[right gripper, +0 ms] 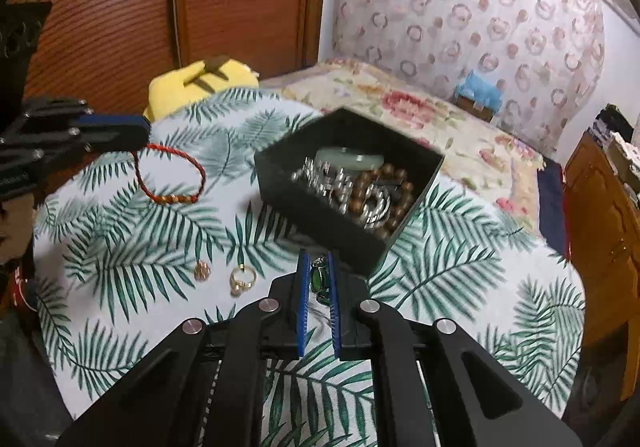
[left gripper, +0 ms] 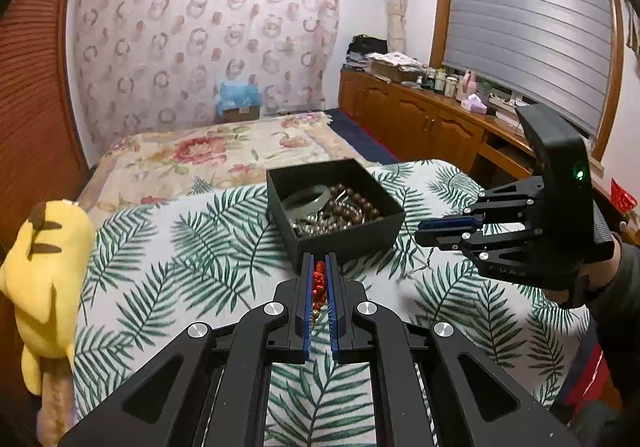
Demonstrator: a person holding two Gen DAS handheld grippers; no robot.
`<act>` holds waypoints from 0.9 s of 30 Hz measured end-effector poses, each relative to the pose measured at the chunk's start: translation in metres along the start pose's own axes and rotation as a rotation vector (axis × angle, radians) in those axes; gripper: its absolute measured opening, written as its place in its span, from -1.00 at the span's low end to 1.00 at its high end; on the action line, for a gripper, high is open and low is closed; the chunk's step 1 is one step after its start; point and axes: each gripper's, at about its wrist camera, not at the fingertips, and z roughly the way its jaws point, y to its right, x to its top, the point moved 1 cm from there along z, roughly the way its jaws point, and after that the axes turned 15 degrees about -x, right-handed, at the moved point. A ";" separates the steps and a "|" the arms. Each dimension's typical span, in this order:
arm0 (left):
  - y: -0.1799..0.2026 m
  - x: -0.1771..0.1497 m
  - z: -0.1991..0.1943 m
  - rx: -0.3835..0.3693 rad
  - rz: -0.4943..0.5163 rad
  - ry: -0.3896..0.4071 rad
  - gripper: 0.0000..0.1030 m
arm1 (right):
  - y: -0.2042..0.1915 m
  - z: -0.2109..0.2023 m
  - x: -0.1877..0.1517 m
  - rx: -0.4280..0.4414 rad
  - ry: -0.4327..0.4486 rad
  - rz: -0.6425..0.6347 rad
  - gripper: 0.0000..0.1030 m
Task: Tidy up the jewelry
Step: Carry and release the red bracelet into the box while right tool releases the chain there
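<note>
Left wrist view: left gripper (left gripper: 319, 267) is clamped on a red cord bracelet (left gripper: 319, 285); the black box (left gripper: 346, 237) sits at twelve o'clock. Right wrist view alone shows the right gripper (right gripper: 318, 271) clamped on a green pendant (right gripper: 319, 279), with gold rings (right gripper: 242, 279) at nine o'clock.

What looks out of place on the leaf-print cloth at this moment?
Two gold rings and a small round pendant lie loose on the cloth, outside the black box that holds the other jewelry. Nothing looks spilled or damaged.
</note>
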 end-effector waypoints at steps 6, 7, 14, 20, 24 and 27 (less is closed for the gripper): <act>-0.001 0.016 0.001 0.007 0.017 0.021 -0.90 | 0.014 -0.011 0.018 -0.025 0.055 0.033 -0.80; -0.001 0.018 0.002 0.008 0.020 0.022 -0.90 | 0.016 -0.012 0.022 -0.026 0.063 0.041 -0.80; -0.003 0.032 0.008 0.011 0.035 0.013 -0.90 | 0.030 -0.014 0.045 -0.037 0.108 0.091 -0.80; -0.006 0.043 0.014 0.014 0.040 0.019 -0.90 | 0.035 -0.002 0.055 -0.040 0.111 0.115 -0.80; -0.011 0.050 0.021 -0.004 0.033 0.010 -0.90 | 0.040 0.013 0.056 -0.038 0.091 0.139 -0.80; -0.015 0.055 0.026 0.004 0.036 0.001 -0.90 | 0.041 0.026 0.053 -0.025 0.073 0.148 -0.80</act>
